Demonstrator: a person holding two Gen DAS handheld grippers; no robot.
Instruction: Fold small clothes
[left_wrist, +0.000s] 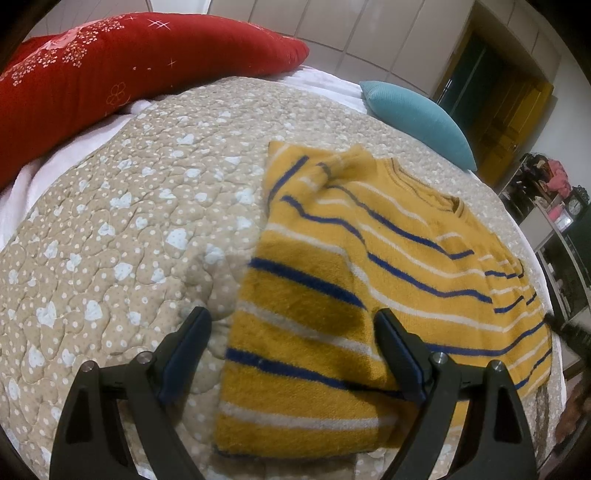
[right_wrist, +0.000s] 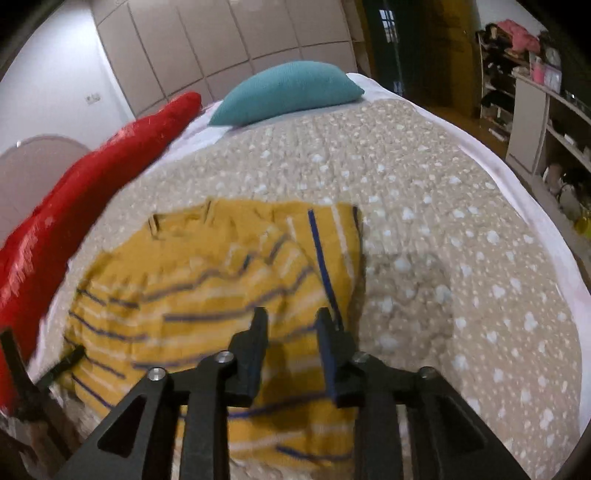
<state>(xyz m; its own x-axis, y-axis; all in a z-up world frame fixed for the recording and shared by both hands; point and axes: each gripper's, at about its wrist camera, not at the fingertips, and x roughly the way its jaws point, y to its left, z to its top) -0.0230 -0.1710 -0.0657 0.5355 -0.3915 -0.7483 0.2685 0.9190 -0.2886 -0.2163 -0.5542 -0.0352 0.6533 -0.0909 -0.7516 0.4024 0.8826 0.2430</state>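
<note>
A small yellow sweater (left_wrist: 369, 266) with blue and white stripes lies flat on the quilted bed, its left side and sleeve folded over the body. My left gripper (left_wrist: 291, 321) is open and empty, hovering just above the sweater's folded near-left edge. In the right wrist view the sweater (right_wrist: 207, 288) looks blurred, with its right sleeve folded inward. My right gripper (right_wrist: 291, 317) is partly open and empty, just above the sweater's right part. The other gripper's tip (right_wrist: 70, 356) shows at the left.
The beige quilt (left_wrist: 122, 236) with pale blue hearts covers the bed. A red pillow (left_wrist: 110, 70) and a teal cushion (left_wrist: 417, 118) lie at the head. Shelves with clutter (right_wrist: 546, 110) stand beyond the bed's right edge (right_wrist: 546, 229).
</note>
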